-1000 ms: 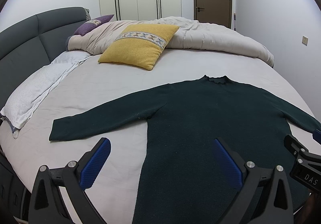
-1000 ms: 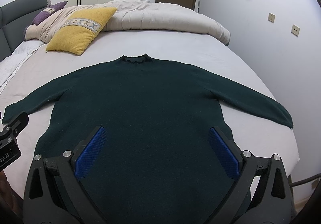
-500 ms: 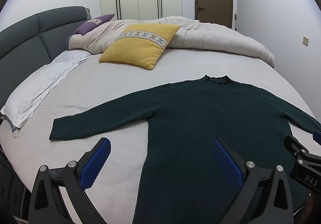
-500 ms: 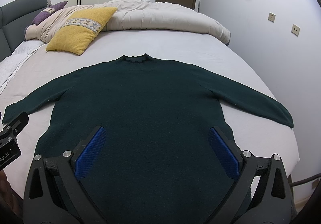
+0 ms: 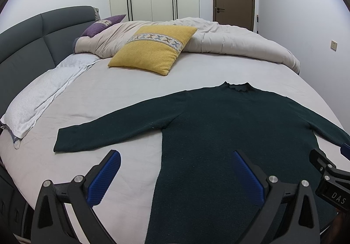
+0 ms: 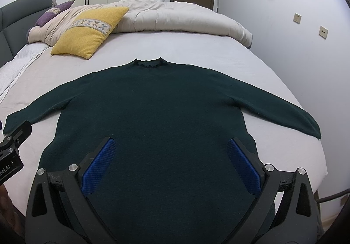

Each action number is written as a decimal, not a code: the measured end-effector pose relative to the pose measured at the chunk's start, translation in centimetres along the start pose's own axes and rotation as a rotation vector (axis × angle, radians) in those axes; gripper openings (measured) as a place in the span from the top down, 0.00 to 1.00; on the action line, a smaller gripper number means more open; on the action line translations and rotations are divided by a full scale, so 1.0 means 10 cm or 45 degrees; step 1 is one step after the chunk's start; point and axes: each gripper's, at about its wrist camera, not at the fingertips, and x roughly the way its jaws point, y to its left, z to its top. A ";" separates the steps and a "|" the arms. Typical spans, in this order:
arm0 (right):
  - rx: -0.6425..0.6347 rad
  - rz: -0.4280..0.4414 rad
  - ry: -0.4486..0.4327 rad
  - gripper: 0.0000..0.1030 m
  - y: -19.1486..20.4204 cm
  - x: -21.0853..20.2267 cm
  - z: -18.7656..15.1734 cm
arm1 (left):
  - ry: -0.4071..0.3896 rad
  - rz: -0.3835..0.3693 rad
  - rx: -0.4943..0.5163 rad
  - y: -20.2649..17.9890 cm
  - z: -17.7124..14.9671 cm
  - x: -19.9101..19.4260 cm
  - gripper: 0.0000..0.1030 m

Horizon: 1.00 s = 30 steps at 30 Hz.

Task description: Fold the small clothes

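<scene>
Dark green knitted long-sleeved sweater (image 6: 153, 113) spread flat on the grey-sheeted bed (image 5: 131, 91), sleeves out, collar toward the yellow patterned cushion (image 5: 153, 49). Left gripper (image 5: 177, 175) and right gripper (image 6: 171, 163) above its hem, fingers wide apart, holding nothing.

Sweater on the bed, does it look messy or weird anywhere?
Nothing stands out. The dark green sweater lies flat on the bed sheet, both sleeves spread out, neck toward the yellow pillow. Neither claw touches it.
</scene>
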 end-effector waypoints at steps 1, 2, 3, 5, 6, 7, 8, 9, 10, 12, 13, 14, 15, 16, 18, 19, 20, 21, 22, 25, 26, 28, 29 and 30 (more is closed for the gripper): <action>0.000 0.002 0.001 0.00 0.01 0.00 -0.01 | 0.001 0.000 0.000 0.00 0.00 0.00 0.00; 0.000 0.002 0.000 0.00 0.01 0.01 -0.01 | 0.001 0.000 -0.001 0.00 0.00 0.00 0.00; 0.000 0.002 0.001 0.00 0.02 0.01 -0.02 | 0.001 0.000 -0.002 0.00 0.00 0.00 0.00; -0.001 0.002 0.001 0.00 0.03 0.01 -0.03 | 0.001 0.000 -0.001 0.01 -0.01 0.00 0.00; -0.001 0.002 0.002 0.00 0.04 0.01 -0.03 | 0.002 -0.001 -0.002 0.00 -0.01 0.01 0.00; 0.000 0.003 0.003 0.00 0.03 0.01 -0.02 | 0.002 -0.001 -0.002 0.01 -0.01 0.00 0.00; 0.000 0.004 0.003 0.00 0.04 0.01 -0.03 | 0.002 -0.001 -0.002 0.00 -0.01 0.01 0.00; -0.001 0.003 0.003 0.00 0.05 0.01 -0.04 | 0.002 -0.001 -0.002 0.00 -0.01 0.01 0.00; 0.000 0.004 0.005 0.00 0.04 0.01 -0.04 | 0.003 -0.002 -0.003 0.05 -0.04 -0.02 0.00; -0.001 0.006 0.006 0.00 0.06 0.01 -0.05 | 0.003 -0.001 -0.003 0.06 -0.05 -0.03 0.00; -0.001 0.006 0.007 0.00 0.05 0.01 -0.05 | 0.004 -0.002 -0.004 0.05 -0.04 -0.02 0.00; -0.001 0.006 0.007 0.00 0.05 0.01 -0.05 | 0.004 -0.002 -0.005 0.07 -0.05 -0.03 0.00; -0.001 0.006 0.007 0.00 0.06 0.01 -0.05 | 0.004 -0.003 -0.006 0.08 -0.06 -0.04 0.00; -0.001 0.006 0.007 0.00 0.06 0.01 -0.05 | 0.004 -0.003 -0.005 0.08 -0.06 -0.04 0.00; 0.000 0.008 0.008 0.00 0.06 0.01 -0.06 | 0.005 -0.004 -0.005 0.08 -0.06 -0.04 0.00; -0.001 0.007 0.009 0.00 0.06 0.01 -0.05 | 0.005 -0.003 -0.005 0.08 -0.06 -0.04 0.00; -0.001 0.007 0.009 0.00 0.06 0.02 -0.06 | 0.005 -0.003 -0.006 0.09 -0.06 -0.04 0.00; -0.001 0.007 0.009 0.00 0.07 0.01 -0.06 | 0.006 -0.006 -0.006 0.08 -0.06 -0.03 0.00; 0.000 0.007 0.010 0.00 0.07 0.02 -0.07 | 0.007 -0.007 -0.007 0.08 -0.06 -0.03 0.00; 0.006 0.014 0.010 0.00 0.06 0.02 -0.07 | 0.018 -0.028 -0.012 0.11 -0.10 -0.04 0.00; 0.015 0.021 0.010 0.00 0.04 0.03 -0.07 | 0.024 -0.043 -0.014 0.12 -0.11 -0.03 0.00; 0.047 0.046 -0.002 0.00 -0.05 0.03 -0.07 | 0.043 -0.094 -0.026 0.13 -0.13 -0.03 0.00; 0.090 0.075 -0.016 0.00 -0.17 0.02 -0.07 | 0.050 -0.117 -0.036 0.13 -0.14 -0.03 0.00; 0.124 0.091 -0.024 0.00 -0.27 0.03 -0.07 | 0.061 -0.143 -0.050 0.14 -0.15 -0.02 0.00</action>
